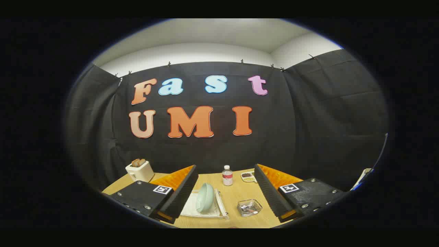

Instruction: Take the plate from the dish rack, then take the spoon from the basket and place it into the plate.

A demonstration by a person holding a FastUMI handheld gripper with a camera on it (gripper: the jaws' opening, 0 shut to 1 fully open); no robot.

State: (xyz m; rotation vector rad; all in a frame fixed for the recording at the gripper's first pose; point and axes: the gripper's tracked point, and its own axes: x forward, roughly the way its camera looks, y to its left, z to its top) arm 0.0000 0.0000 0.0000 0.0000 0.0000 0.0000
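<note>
Gripper (224,192) held above the table (236,195), fingers spread wide and empty.
Between the fingers a pale green plate (205,197) stands on edge in the white dish rack (202,209); just beside it a clear basket (249,207) holds the spoon; beyond, a bottle (227,175), a snack tray (248,176), a toaster (140,170).

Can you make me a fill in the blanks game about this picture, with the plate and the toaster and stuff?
1. The pale green round plate stands on its edge in the white dish ____.
2. The gripper has its two fingers wide ____, holding nothing.
3. Brown slices of ____ stick out of the cream toaster.
4. The small clear plastic bottle with a white cap stands on the wooden ____ beyond the plate.

Missing words: rack; open; toast; table
</note>
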